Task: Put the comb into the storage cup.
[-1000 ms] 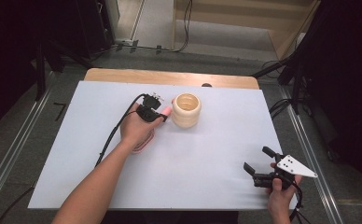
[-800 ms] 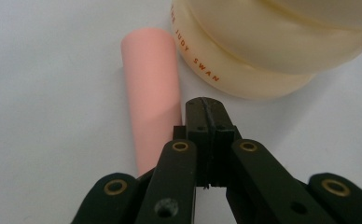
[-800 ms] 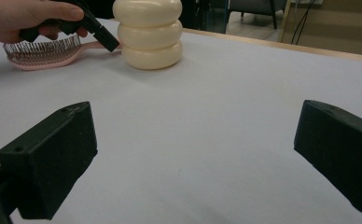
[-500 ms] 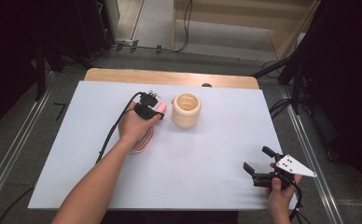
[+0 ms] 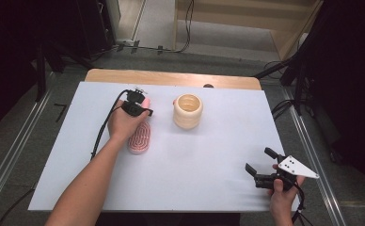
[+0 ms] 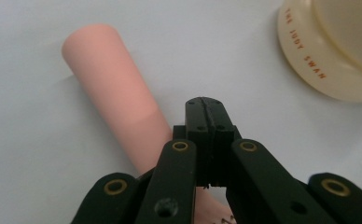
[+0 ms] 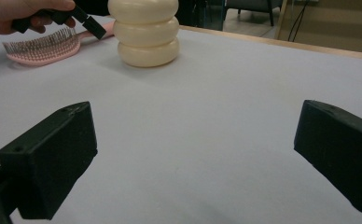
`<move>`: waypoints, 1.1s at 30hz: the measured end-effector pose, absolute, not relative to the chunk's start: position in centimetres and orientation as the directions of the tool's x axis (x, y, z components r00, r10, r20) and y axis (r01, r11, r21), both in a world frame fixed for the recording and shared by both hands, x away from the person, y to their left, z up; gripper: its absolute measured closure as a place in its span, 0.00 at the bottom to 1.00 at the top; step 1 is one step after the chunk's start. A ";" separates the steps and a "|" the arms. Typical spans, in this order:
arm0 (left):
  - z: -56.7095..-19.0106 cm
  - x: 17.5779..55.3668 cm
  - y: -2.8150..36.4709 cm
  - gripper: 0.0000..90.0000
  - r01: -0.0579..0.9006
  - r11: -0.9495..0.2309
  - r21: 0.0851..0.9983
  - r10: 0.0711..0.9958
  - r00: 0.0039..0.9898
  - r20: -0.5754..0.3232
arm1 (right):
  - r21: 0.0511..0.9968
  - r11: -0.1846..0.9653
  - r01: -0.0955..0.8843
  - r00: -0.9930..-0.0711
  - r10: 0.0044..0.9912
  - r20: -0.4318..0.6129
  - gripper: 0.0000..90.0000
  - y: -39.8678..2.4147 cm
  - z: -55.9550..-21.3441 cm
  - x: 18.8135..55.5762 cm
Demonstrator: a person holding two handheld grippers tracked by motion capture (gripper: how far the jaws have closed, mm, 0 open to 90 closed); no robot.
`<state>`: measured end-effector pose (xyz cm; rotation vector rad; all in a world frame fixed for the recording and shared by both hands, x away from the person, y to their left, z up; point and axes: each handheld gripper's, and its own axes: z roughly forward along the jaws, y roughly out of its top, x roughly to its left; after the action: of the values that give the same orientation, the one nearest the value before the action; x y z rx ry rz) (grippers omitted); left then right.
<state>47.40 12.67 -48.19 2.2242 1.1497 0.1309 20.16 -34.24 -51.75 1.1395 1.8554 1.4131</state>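
Pink hairbrush (image 5: 139,136) under outstretched left gripper (image 6: 207,109), jaws closed, empty; right gripper (image 5: 260,165) agape.

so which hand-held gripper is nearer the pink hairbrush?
Left. The left hand-held gripper sits shut right over the pink hairbrush handle. The right hand-held gripper stands open at the table's near right corner, far from it.
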 end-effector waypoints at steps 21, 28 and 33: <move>-48.0 44.6 21.4 1.00 0.731 -0.347 0.587 0.826 0.535 -0.178 | 0.949 0.099 0.301 -0.493 0.867 0.066 0.00 -34.2 -51.8 20.2; -48.0 42.1 23.6 1.00 0.727 -0.343 0.595 0.824 0.537 -0.181 | 0.948 0.099 0.303 -0.491 0.869 0.066 0.00 -34.2 -51.8 20.2; -48.2 40.3 24.5 1.00 0.722 -0.340 0.602 0.820 0.541 -0.187 | 0.947 0.101 0.306 -0.489 0.870 0.065 0.00 -34.1 -51.8 20.2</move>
<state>40.34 24.46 -48.20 2.1358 1.2396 0.1958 20.17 -34.15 -51.76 1.1464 1.8575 1.3932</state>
